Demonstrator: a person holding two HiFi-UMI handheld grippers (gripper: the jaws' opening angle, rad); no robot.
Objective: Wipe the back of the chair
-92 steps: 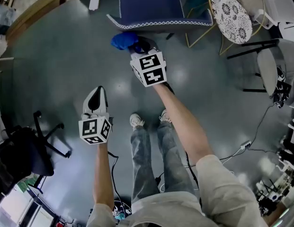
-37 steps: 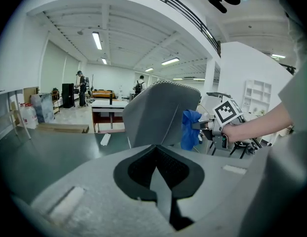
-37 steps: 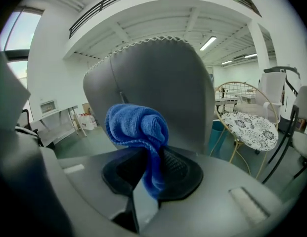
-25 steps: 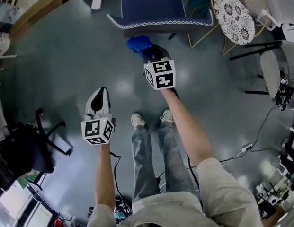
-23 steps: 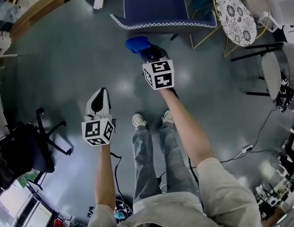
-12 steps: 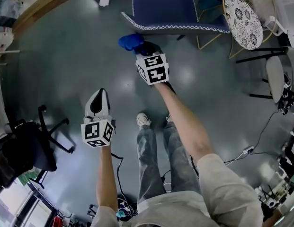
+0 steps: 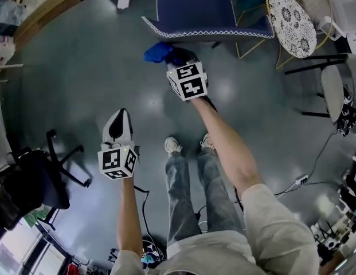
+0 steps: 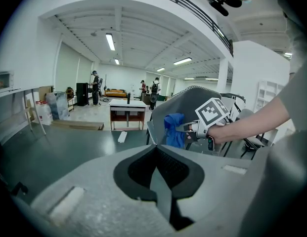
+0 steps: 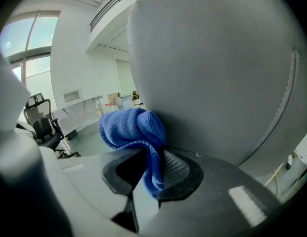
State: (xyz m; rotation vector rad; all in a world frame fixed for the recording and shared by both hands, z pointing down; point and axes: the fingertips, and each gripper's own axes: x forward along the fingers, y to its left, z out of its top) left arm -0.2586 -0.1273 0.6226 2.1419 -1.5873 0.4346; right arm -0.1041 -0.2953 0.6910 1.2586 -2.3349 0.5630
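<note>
Your right gripper [image 7: 176, 56], upper centre of the head view, has its jaws clamped on the blue cloth [image 7: 157, 52], held against the chair back [image 9: 217, 73]. Your left gripper [image 7: 120, 114], lower left, has its jaws together, holding nothing

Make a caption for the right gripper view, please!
The right gripper pinches a bunched blue cloth right up against the chair back.
</note>
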